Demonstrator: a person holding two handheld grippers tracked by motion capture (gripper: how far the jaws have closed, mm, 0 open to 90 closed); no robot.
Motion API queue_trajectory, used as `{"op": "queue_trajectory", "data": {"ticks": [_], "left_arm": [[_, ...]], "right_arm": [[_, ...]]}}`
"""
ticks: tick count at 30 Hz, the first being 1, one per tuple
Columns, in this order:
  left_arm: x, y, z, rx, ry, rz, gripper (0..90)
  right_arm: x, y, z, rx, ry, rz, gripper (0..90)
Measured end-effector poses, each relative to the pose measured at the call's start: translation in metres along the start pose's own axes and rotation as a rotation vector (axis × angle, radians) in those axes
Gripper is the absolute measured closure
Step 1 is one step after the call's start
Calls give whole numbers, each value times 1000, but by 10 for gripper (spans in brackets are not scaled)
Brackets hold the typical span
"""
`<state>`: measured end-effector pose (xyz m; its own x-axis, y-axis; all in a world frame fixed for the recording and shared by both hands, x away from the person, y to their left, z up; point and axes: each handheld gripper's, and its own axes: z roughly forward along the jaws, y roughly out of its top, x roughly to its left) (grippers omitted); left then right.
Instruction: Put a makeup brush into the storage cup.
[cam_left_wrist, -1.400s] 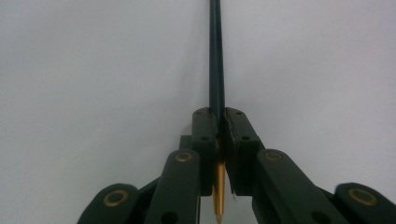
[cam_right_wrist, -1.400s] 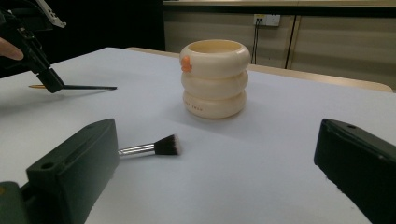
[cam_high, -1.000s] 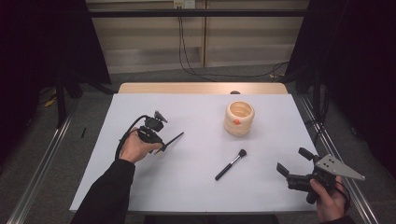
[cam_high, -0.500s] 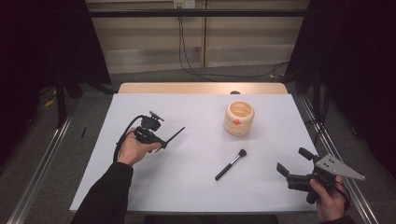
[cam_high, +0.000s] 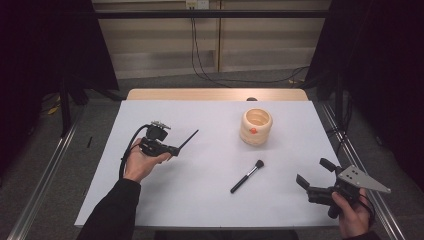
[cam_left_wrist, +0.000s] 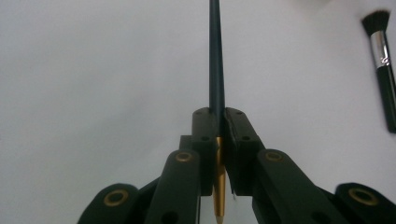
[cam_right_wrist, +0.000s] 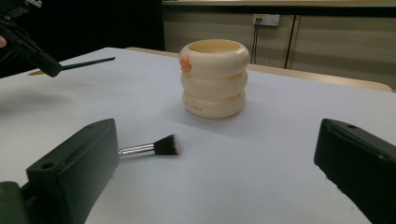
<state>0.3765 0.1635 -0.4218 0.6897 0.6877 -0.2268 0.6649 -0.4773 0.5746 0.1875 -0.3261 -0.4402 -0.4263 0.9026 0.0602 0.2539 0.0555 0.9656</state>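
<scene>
My left gripper (cam_high: 173, 149) is held just above the left half of the white table (cam_high: 165, 200), shut on a thin dark brush handle (cam_high: 189, 138) that points toward the far right. In the left gripper view the jaws (cam_left_wrist: 219, 116) pinch that handle (cam_left_wrist: 215, 56), and its gold end shows between them. A black makeup brush (cam_high: 247, 176) with a silver ferrule lies at the table's middle. My right gripper (cam_high: 312, 171) stands open near the front right corner, its jaws aimed at the brush head (cam_right_wrist: 154, 147). Nothing sits between them.
A cream ribbed cup (cam_high: 256, 126) with an orange spot stands upright at the back right, empty as far as I can see. The right gripper view shows it (cam_right_wrist: 215, 79) behind the makeup brush. Metal rails run along both sides of the table.
The left gripper has risen a little and shifted slightly away from me, and the thin handle's tip has swung farther back. The right gripper has stayed put.
</scene>
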Motion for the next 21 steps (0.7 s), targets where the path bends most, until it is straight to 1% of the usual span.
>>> {"op": "queue_trajectory", "data": {"ticks": [1, 2, 3, 5, 6, 7, 8, 9, 10, 11, 12, 13, 14, 17, 18, 19, 20, 21], "left_arm": [[-1, -1, -3, -34, 8, -2, 836], [-1, -1, -3, -34, 8, -2, 836], [-2, -2, -4, -54, 8, -9, 836], [-4, -3, -6, -88, 10, -10, 836], [-4, -3, -8, -100, 14, 2, 836], [-4, -3, -10, -112, 9, 7, 836], [-5, -3, -11, -140, 7, -6, 836], [-6, -3, -15, -160, 13, 16, 836], [-6, -3, -15, -160, 13, 16, 836], [-7, -3, -15, -177, 9, 10, 836], [-8, -4, -16, -197, 2, 18, 836], [-9, -4, -18, -204, 5, 24, 836], [-10, -4, -19, -219, -2, 25, 836], [-14, -4, -22, -249, -8, 47, 836], [-15, -4, -23, -259, -2, 52, 836], [-16, -4, -25, -275, -7, 55, 836], [-17, -5, -27, -307, -18, 57, 836], [-17, -5, -27, -307, -18, 57, 836]], "right_arm": [[0, 0, 0, 0, 3, 0, 0], [0, 0, 0, 0, 3, 0, 0], [0, 0, 0, 2, 6, 0, 0], [0, 0, 0, 2, 6, 3, 0], [0, 0, 0, 1, 4, -1, 0], [0, 0, 0, -1, 1, 1, 0], [0, 0, 0, -1, 2, 2, 0], [0, 0, 0, -1, 1, 5, 0], [0, 0, 0, -2, 1, 3, 0], [0, 0, 0, -2, 1, 3, 0], [0, 0, 0, -2, 1, 3, 0], [0, 0, 0, -2, 1, 3, 0], [0, 0, 0, -1, 1, 2, 0], [0, 0, 0, -2, 1, 7, 0], [0, 0, 0, -2, 1, 7, 0], [0, 0, 0, -2, 1, 1, 0], [0, 0, 0, -2, 1, 2, 0], [0, 0, 0, -2, 1, 2, 0]]}}
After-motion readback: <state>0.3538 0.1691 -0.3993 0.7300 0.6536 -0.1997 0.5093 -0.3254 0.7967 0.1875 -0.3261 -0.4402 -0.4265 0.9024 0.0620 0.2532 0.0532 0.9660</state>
